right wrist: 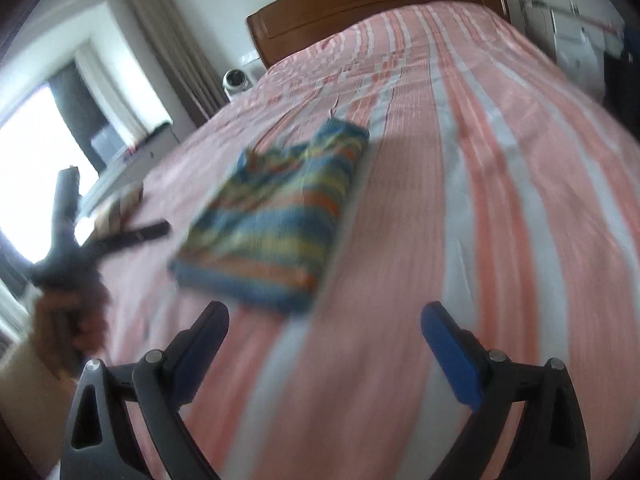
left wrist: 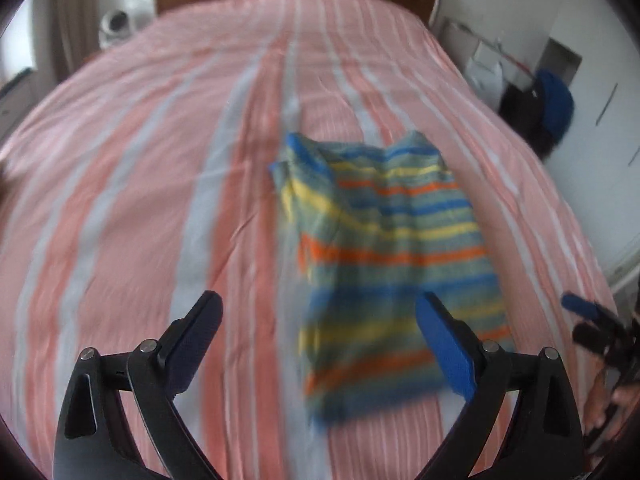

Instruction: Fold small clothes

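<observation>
A: Where's the striped shirt (left wrist: pixel 384 248)?
B: Folded into a soft knit rectangle on the pink-striped bed (left wrist: pixel 140 160).
A: The left gripper (left wrist: pixel 320 340) and right gripper (right wrist: pixel 324 340)?
B: Both spread wide, grasping nothing.

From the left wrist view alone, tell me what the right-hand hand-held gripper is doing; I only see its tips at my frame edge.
Observer: The right hand-held gripper is open, with nothing between its fingers, only the striped bedsheet.
Operator: Say where the folded striped shirt sits from there.
Observer: The folded striped shirt lies ahead and left of it, untouched.
Operator: Describe what is beyond the bed on my left.
Observer: A bright window with curtains, which your view barely shows.
</observation>
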{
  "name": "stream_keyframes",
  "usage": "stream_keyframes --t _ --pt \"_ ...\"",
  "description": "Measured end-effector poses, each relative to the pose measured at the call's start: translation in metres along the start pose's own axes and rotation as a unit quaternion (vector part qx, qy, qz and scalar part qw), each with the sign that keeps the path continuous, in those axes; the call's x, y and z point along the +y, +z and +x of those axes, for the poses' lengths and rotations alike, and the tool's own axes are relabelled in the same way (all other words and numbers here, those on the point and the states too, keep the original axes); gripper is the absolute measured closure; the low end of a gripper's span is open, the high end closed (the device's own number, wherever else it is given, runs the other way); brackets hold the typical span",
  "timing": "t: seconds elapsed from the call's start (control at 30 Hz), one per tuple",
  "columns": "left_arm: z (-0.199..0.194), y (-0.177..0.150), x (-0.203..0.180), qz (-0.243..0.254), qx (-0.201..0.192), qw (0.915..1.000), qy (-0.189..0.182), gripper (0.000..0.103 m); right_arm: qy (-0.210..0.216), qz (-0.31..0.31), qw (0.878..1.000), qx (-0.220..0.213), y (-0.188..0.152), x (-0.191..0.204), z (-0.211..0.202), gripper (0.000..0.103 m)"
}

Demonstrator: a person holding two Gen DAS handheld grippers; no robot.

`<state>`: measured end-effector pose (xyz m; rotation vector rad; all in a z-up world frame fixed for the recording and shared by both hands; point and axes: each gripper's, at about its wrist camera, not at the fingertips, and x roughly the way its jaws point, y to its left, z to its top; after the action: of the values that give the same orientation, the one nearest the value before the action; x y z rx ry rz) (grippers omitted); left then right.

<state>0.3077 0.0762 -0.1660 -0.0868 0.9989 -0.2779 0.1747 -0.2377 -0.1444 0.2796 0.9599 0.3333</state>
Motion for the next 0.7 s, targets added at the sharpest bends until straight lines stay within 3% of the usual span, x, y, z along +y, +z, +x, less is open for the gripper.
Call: stream_keyframes --t 0.13,0.2,0.3,0.33,0.37,0.4,0.43,0.47,0.5,0.57,0.63,0.7 --pt "0.044 0.026 0.011 -0.011 0.044 0.9990 -0.002 0.006 0.028 0.029 0.999 0.028 0.049 -0.016 0.054 0.025" --pt "0.055 0.031 0.017 -0.023 0.050 0.9984 0.007 0.005 0.052 0.047 0.996 0.051 0.063 -0.022 0.084 0.029" --pt "0.069 0.032 0.023 -0.048 0.078 0.9957 -0.013 0.005 0.087 0.094 0.989 0.073 0.075 -0.032 0.124 0.036" --pt "0.071 0.030 0.021 -0.045 0.078 0.9959 -0.007 0.007 0.100 0.110 0.985 0.086 0.077 -0.033 0.139 0.042" --pt "0.073 0.029 0.017 -0.035 0.080 0.9962 0.001 0.025 0.101 0.109 0.985 0.092 0.079 -0.030 0.150 0.061" --pt "0.075 0.026 0.008 -0.016 0.080 0.9966 -0.001 0.057 0.076 0.083 0.989 0.098 0.080 -0.018 0.157 0.073" --pt "0.074 0.026 0.002 -0.007 0.079 0.9967 -0.015 0.076 0.044 0.048 0.993 0.097 0.080 -0.006 0.159 0.076" --pt "0.072 0.024 -0.004 -0.005 0.074 0.9972 -0.013 0.085 -0.002 -0.009 0.996 0.087 0.078 0.015 0.157 0.079" --pt "0.067 0.022 -0.010 -0.001 0.062 0.9981 0.006 0.086 -0.042 -0.065 0.994 0.074 0.075 0.036 0.153 0.079" --pt "0.054 0.014 -0.019 0.006 0.032 0.9989 0.034 0.087 -0.114 -0.170 0.978 0.032 0.062 0.077 0.143 0.081" --pt "0.035 0.006 -0.018 -0.007 0.003 0.9992 0.039 0.088 -0.134 -0.213 0.968 -0.012 0.052 0.102 0.127 0.081" --pt "0.014 0.005 -0.017 -0.019 -0.021 0.9988 0.040 0.088 -0.124 -0.216 0.968 -0.045 0.052 0.115 0.111 0.082"
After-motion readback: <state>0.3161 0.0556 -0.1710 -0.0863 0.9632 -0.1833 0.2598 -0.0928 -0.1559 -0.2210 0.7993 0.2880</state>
